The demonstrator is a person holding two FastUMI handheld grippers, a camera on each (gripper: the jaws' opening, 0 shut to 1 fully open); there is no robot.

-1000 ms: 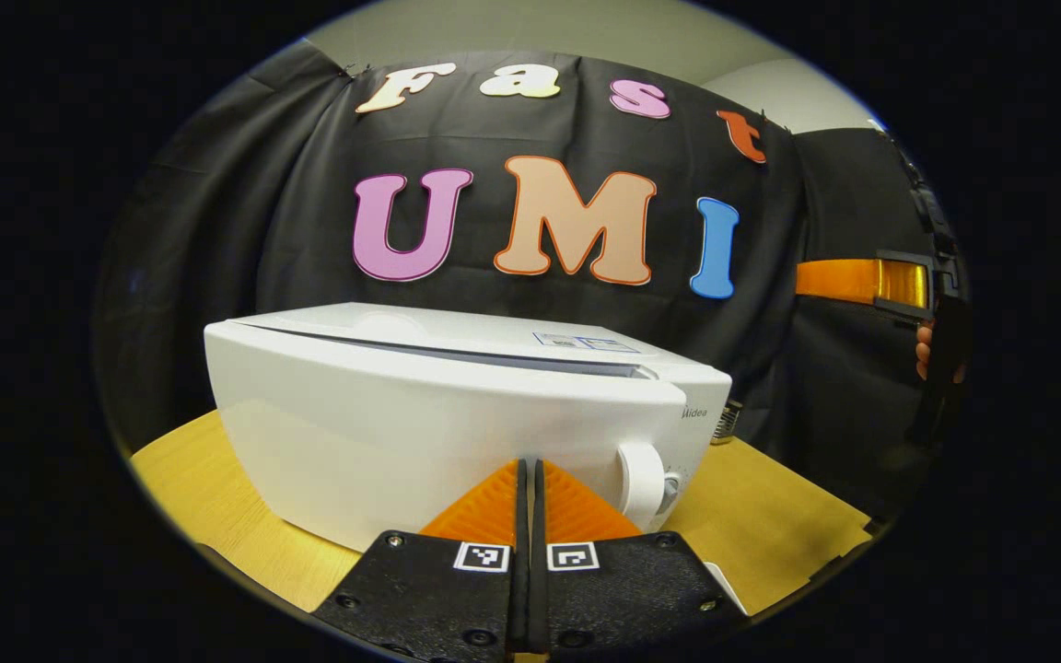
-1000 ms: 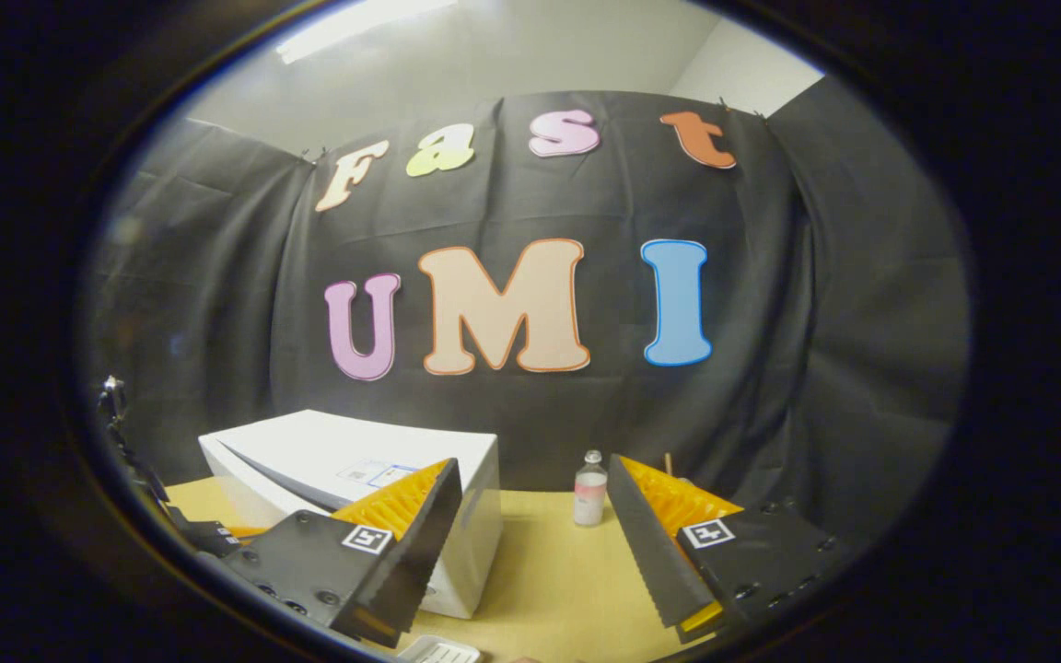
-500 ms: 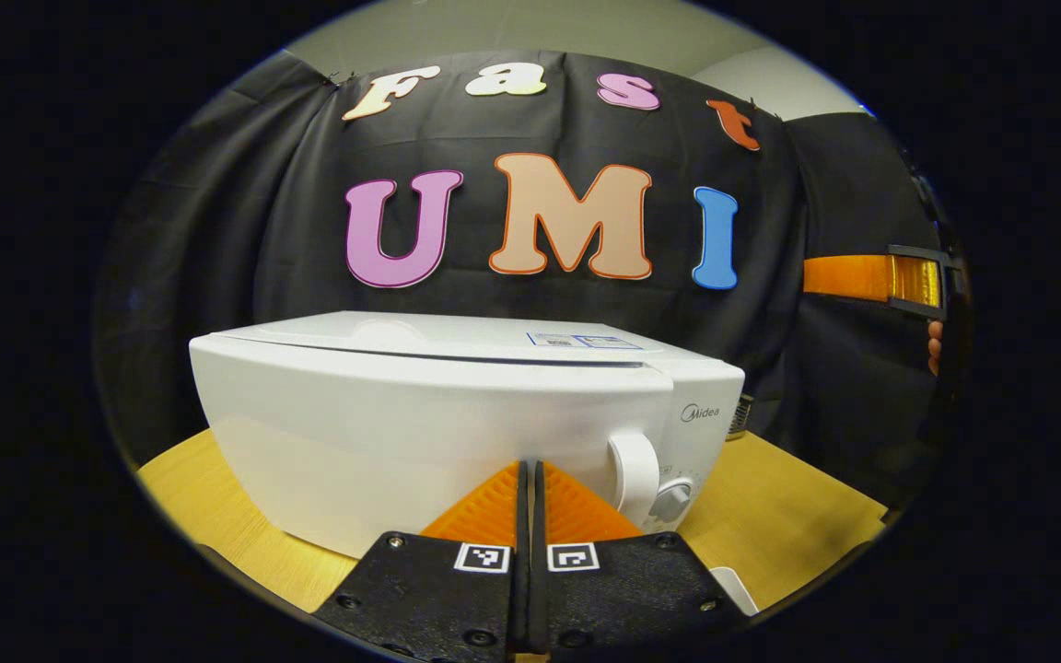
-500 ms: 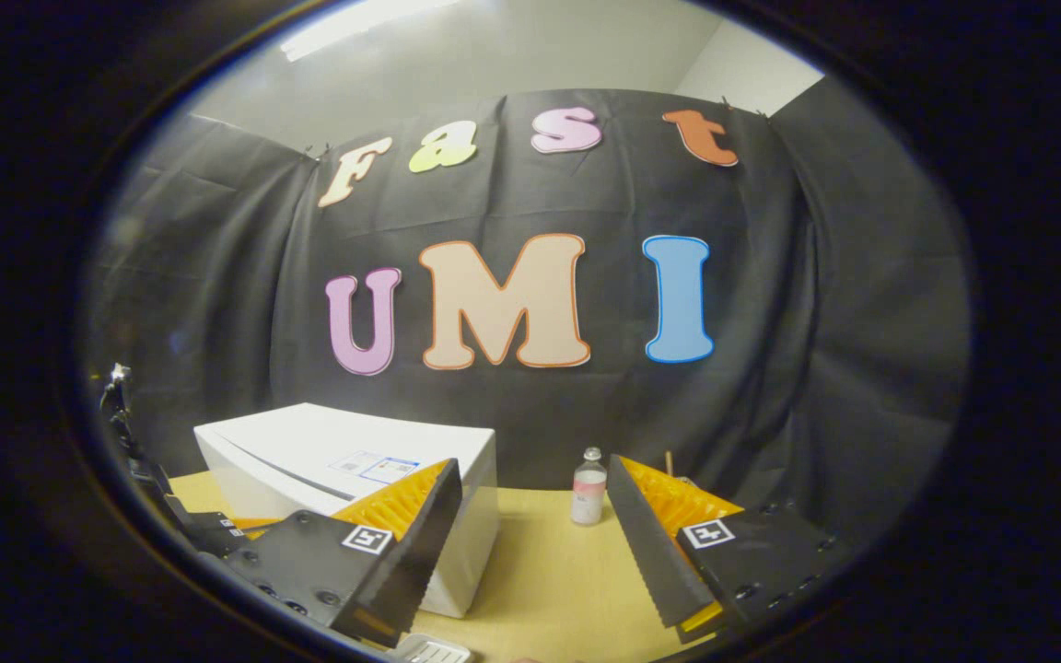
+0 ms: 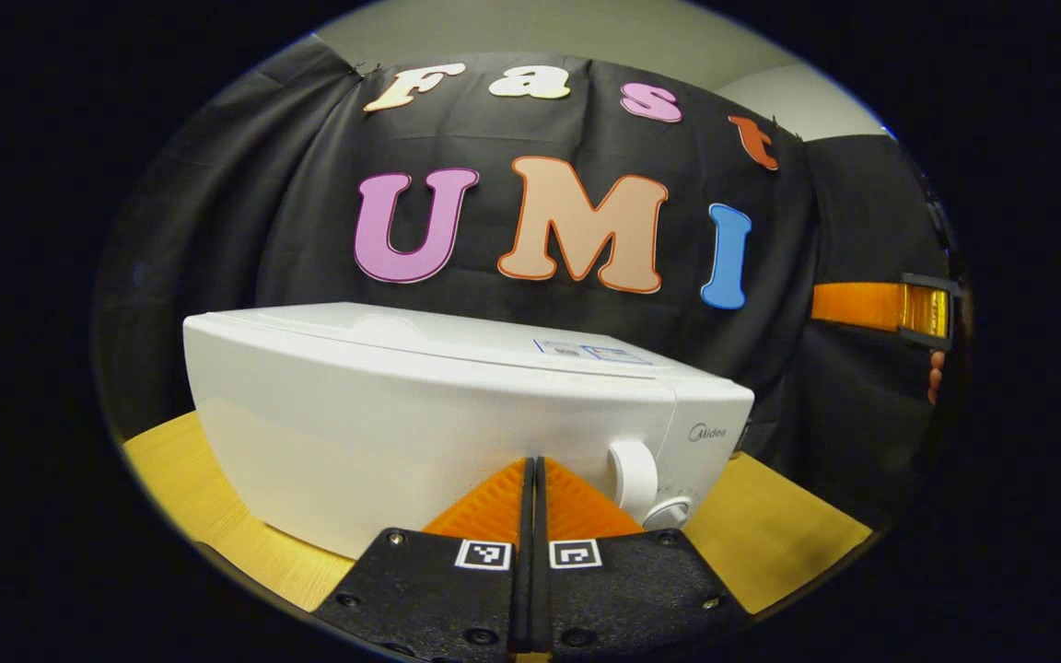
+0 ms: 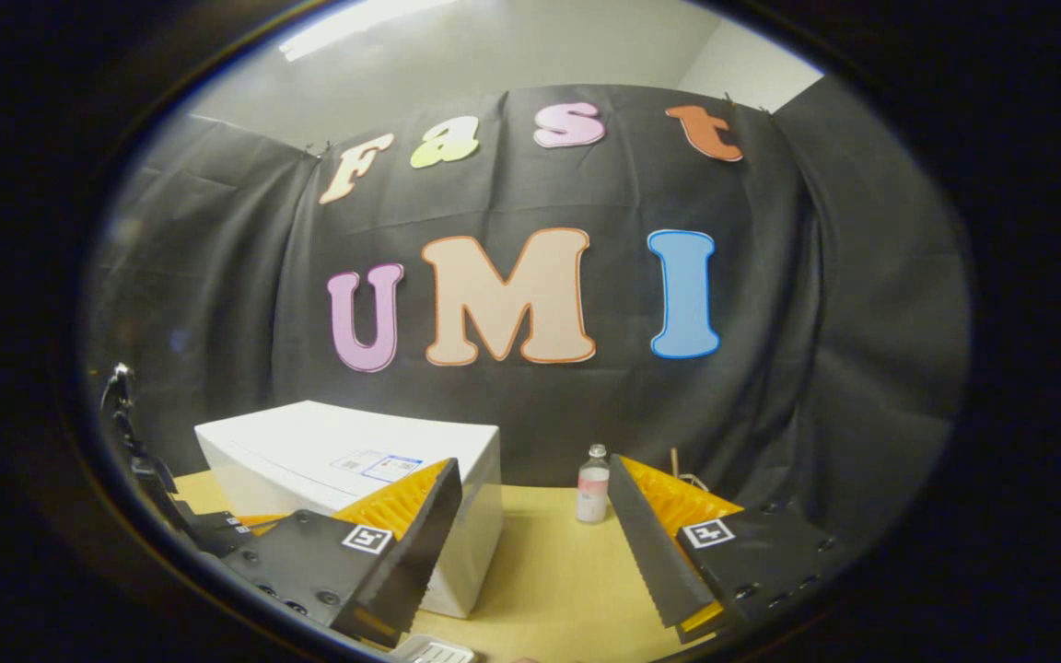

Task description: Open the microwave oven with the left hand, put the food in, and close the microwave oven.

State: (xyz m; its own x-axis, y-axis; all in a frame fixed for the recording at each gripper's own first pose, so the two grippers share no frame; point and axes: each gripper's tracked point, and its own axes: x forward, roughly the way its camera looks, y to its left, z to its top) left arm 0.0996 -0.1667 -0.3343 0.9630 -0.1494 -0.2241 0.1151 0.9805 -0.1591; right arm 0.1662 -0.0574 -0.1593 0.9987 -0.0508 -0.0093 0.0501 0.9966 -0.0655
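The white microwave (image 5: 402, 405) stands on the wooden table (image 5: 770, 525), its door flush with the body. My left gripper (image 5: 530, 465) is shut with nothing between the fingers. Its tips are right at the door front, just left of the white door handle (image 5: 634, 479); I cannot tell if they touch. A round knob (image 5: 669, 512) sits beside the handle. In the right gripper view the microwave (image 6: 337, 451) is at lower left, and my right gripper (image 6: 530, 470) is open and holds nothing, raised above the table (image 6: 549, 571).
A small bottle with a pink label (image 6: 592, 485) stands near the back wall, right of the microwave. A white ridged object (image 6: 434, 652) lies at the table's near edge. The right gripper's finger (image 5: 880, 307) and a hand (image 5: 934, 378) show far right.
The dark gap along the top of the microwave door has gone and the door now sits flush. My left gripper has stayed at the door front. The right gripper has barely moved.
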